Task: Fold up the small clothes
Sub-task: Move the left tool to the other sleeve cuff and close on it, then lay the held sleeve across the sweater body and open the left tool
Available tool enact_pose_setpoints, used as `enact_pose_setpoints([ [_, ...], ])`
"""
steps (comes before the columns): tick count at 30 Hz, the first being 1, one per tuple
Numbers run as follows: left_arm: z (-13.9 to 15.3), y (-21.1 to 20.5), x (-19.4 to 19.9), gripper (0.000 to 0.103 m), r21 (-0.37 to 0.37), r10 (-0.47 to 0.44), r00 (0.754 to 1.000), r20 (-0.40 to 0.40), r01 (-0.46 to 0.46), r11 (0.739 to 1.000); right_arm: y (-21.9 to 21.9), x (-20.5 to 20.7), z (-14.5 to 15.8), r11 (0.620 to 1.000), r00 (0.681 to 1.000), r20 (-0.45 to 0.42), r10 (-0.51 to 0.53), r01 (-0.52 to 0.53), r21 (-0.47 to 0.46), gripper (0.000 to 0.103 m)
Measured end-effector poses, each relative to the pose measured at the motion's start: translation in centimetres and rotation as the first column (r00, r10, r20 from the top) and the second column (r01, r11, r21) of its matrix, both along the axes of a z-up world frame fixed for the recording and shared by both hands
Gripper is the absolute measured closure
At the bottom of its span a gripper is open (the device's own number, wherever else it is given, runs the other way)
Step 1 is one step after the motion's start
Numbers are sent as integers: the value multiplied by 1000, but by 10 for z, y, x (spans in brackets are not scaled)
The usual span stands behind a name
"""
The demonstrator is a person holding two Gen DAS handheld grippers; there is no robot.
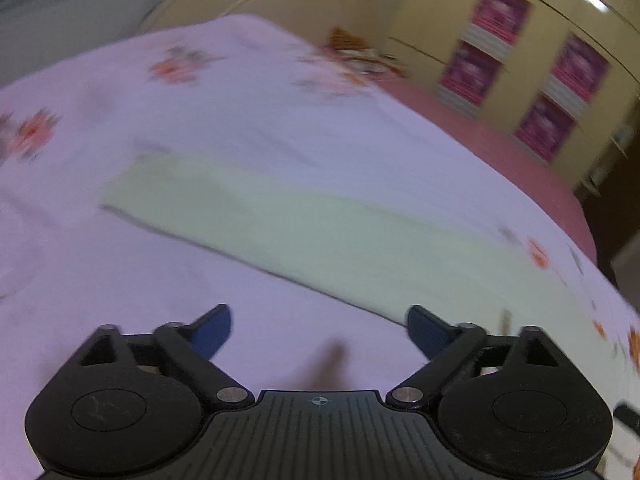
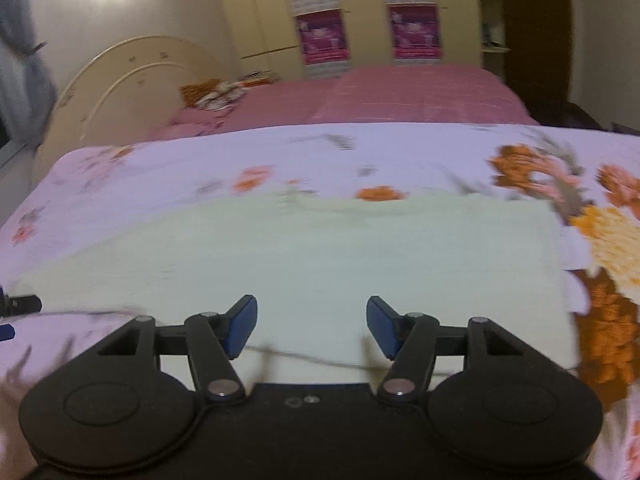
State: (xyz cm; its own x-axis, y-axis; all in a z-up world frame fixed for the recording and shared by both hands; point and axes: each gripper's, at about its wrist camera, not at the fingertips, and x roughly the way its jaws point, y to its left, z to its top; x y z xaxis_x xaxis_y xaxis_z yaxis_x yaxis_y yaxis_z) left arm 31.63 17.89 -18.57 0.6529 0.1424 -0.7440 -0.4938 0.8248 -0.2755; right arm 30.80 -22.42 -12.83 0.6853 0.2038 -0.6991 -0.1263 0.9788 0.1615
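A pale green cloth (image 1: 304, 220) lies flat on a white floral bedsheet (image 1: 240, 128). In the left wrist view it runs from the middle left to the lower right. My left gripper (image 1: 319, 330) is open and empty, above the sheet just short of the cloth's near edge. In the right wrist view the cloth (image 2: 320, 256) fills the middle, its near edge under my right gripper (image 2: 312, 326), which is open and empty above it. Both views are motion-blurred.
The sheet (image 2: 200, 168) covers a bed with a pink cover (image 2: 400, 92) behind it. A cream headboard (image 2: 132, 76) stands at the back left and a cream wardrobe with pink posters (image 2: 320, 36) behind. An orange patterned pillow (image 2: 212, 94) lies near the headboard.
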Motion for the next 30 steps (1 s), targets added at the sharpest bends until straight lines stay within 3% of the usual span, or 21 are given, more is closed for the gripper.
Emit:
enact_pose_setpoints([
  [3, -18, 42, -3, 27, -84, 83, 997, -10, -83, 993, 25, -2, -1, 999, 1000, 5, 28, -28, -24, 41],
  [6, -38, 74, -3, 29, -163, 150, 989, -6, -149, 975, 48, 3, -7, 998, 999, -10, 41, -42, -43, 41],
  [15, -61, 121, 25, 32, -292, 211, 968, 133, -165, 942, 97, 30, -24, 999, 999, -34, 19, -20, -48, 41],
  [18, -70, 132, 37, 75, -324, 237, 961, 142, -181, 929, 104, 36, -28, 998, 1000, -30, 0, -1, -58, 41],
  [19, -74, 137, 40, 85, -343, 252, 958, 139, -192, 919, 105, 37, -30, 998, 1000, -28, -8, 6, -60, 41],
  [20, -76, 140, 41, 87, -351, 263, 955, 141, -200, 915, 106, 38, -31, 998, 1000, -27, -15, 14, -63, 41],
  [23, -74, 143, 45, 98, -342, 258, 952, 163, -191, 920, 107, 42, -33, 997, 999, -22, -33, 31, -76, 41],
  [26, -61, 135, 50, 99, -297, 198, 959, 204, -132, 946, 107, 46, -32, 993, 998, 7, -56, 57, -101, 42],
  [29, -35, 112, 63, 99, -243, 87, 959, 271, -20, 970, 113, 51, -51, 983, 998, -47, -50, 41, -179, 41],
  [30, -27, 104, 68, 99, -229, 52, 956, 289, 16, 973, 118, 48, -57, 975, 999, -22, -26, 20, -219, 38],
])
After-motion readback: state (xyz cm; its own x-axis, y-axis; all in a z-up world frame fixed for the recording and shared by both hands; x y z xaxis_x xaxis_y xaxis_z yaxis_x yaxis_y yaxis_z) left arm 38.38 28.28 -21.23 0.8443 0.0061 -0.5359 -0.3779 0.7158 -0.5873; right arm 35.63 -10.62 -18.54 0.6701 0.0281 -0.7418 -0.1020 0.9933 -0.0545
